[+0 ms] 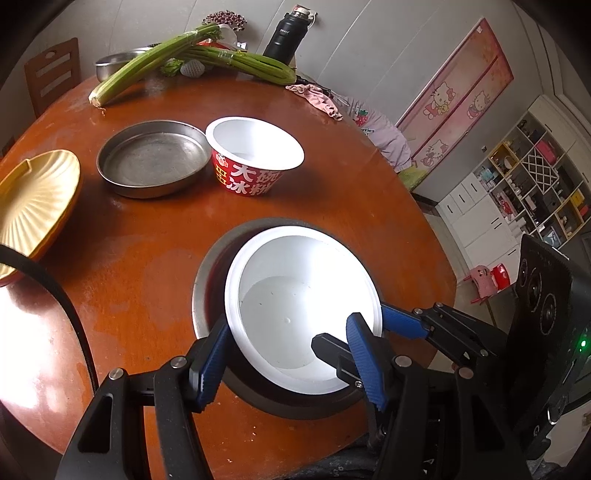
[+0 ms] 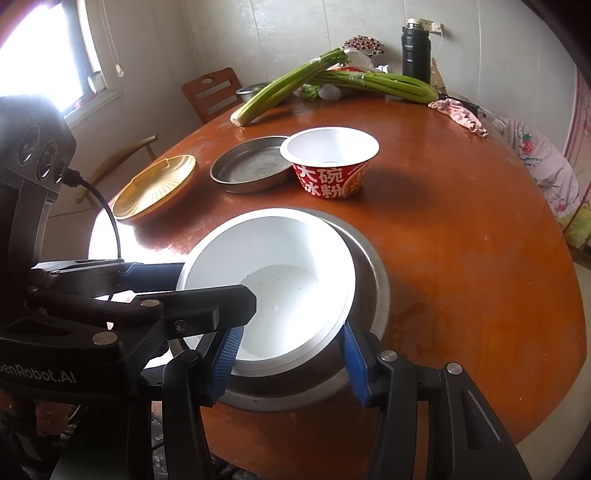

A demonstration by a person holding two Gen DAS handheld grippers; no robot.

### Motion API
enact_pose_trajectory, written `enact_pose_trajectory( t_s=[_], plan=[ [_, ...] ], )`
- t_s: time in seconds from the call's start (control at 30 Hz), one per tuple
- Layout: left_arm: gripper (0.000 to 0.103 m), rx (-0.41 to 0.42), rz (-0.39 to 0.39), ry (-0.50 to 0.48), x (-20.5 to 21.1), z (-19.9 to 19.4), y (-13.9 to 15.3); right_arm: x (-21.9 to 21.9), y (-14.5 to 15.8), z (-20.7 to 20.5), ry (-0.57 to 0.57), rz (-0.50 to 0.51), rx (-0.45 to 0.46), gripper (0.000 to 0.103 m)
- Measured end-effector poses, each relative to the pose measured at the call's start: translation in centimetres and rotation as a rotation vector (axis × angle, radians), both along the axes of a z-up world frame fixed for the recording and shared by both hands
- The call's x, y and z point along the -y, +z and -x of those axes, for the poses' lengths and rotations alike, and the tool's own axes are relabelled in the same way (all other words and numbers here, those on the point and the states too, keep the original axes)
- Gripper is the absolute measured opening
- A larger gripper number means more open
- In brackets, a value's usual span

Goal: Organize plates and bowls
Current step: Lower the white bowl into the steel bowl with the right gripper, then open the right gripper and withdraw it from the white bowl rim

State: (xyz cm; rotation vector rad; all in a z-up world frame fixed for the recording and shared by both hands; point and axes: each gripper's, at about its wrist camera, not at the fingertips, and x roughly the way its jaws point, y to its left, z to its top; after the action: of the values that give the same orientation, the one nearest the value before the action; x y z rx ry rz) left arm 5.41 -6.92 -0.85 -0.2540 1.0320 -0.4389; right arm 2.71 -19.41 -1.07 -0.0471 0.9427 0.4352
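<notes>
A white paper bowl (image 1: pixel 295 306) (image 2: pixel 273 288) sits tilted inside a steel bowl (image 1: pixel 207 273) (image 2: pixel 373 280) near the table's front edge. My left gripper (image 1: pixel 291 350) is open with its fingers spread wide, one blue pad (image 1: pixel 210 365) outside the white bowl's rim and one inside it. My right gripper (image 2: pixel 291 358) is open; its pads straddle the near rims of both bowls. A second red-and-white paper bowl (image 1: pixel 255 155) (image 2: pixel 330 164) stands mid-table beside a shallow steel plate (image 1: pixel 151 160) (image 2: pixel 251 168). A yellow ribbed plate (image 1: pixel 33 206) (image 2: pixel 155 190) lies at the left.
Round orange table (image 1: pixel 332 206) (image 2: pixel 461 240). At the far side lie celery bunches (image 1: pixel 177 59) (image 2: pixel 332 79), a black flask (image 1: pixel 286 35) (image 2: pixel 416 51), a steel basin (image 1: pixel 110 62) and a pink cloth (image 1: pixel 317 99) (image 2: pixel 460 114). A wooden chair (image 2: pixel 212 92) stands behind.
</notes>
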Motion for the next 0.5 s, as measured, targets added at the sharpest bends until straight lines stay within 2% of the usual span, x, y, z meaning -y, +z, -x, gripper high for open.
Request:
enact_pose_trajectory(
  t_s=[0.5],
  plan=[
    [0.061, 0.024, 0.005, 0.025, -0.86, 0.38, 0.68, 0.42, 0.48, 0.33, -0.015, 0.021, 0.03, 0.054]
  ],
)
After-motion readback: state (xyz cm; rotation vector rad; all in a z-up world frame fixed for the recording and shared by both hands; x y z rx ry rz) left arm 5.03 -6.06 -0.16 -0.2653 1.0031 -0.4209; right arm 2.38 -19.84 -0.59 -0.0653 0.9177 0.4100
